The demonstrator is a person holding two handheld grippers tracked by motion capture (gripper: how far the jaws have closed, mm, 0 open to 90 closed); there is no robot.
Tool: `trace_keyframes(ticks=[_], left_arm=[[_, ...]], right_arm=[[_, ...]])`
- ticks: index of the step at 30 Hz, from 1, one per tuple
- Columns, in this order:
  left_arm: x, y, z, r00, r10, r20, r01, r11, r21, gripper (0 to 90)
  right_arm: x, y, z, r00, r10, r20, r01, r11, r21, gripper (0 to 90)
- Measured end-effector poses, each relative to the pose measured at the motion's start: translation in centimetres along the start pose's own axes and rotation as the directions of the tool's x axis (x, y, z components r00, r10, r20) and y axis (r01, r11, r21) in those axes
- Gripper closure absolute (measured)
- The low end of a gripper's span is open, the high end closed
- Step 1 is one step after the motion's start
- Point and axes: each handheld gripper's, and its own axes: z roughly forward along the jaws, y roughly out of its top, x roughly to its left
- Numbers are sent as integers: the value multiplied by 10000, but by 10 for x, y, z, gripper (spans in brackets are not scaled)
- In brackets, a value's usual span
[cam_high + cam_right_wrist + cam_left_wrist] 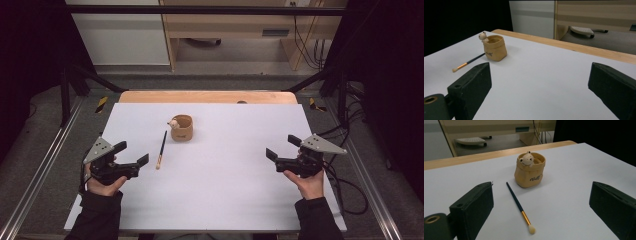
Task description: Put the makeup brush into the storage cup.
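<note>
A tan holder pot (182,128) is stood toward 12 o'clock on the white table (220,200), a paintbrush (161,149) laid just beside it at 8 o'clock. The left gripper (134,152) and right gripper (283,147), jaws held apart, are kept near the 9 and 3 o'clock edges, open surface between. A bear figure (527,159) on the pot's rim is made out in the left gripper view.

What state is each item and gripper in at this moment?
Paintbrush: flat on the white table sheet, bristle end toward the person, beside the pot, ungripped.
Tan sack-shaped pot: upright, small bear figure at its rim.
Left gripper: open, holding nothing.
Right gripper: open, holding nothing.
</note>
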Motion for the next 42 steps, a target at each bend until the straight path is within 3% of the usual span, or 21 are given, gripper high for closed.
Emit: trace_keyframes(ticks=[23, 38, 42], left_arm=[[3, 7, 19, 9997, 21, -260, -8, 9989, 475, 57], [11, 15, 54, 9984, 251, -502, -178, 9900, 1396, 69], [13, 12, 65, 9972, 414, -617, -297, 9832, 1800, 76]], right_arm=[[5, 0, 4, 10000, -75, 9, 74, 9997, 244, 55], [7, 1, 5, 9999, -108, 12, 107, 9995, 290, 57], [7, 1, 5, 10000, -95, -17, 95, 9996, 258, 59]])
